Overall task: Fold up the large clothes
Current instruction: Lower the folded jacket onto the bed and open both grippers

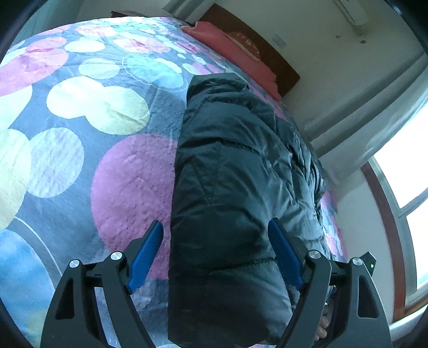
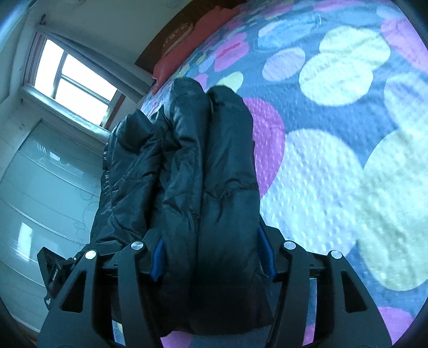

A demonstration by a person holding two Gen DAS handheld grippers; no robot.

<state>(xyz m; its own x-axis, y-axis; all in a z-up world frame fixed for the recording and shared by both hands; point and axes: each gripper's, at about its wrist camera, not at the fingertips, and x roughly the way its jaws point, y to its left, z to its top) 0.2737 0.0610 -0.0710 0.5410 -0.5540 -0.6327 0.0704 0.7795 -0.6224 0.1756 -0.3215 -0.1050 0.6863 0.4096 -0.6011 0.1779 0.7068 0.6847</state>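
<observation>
Black puffer jacket (image 1: 230, 187) between both grippers' jaws

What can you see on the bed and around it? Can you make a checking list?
Surface: bedspread with big coloured circles covers the bed.
Job's things: dark puffy jacket lies bunched in folds on the bedspread.
Clutter: red pillow at the headboard.
Grippers: left hand-held gripper is open, fingers apart around the jacket's near end; right hand-held gripper has jacket folds bulging between its fingers, grip unclear.
Cables: nothing seen.
Surroundings: window, curtain, wall air conditioner.
</observation>
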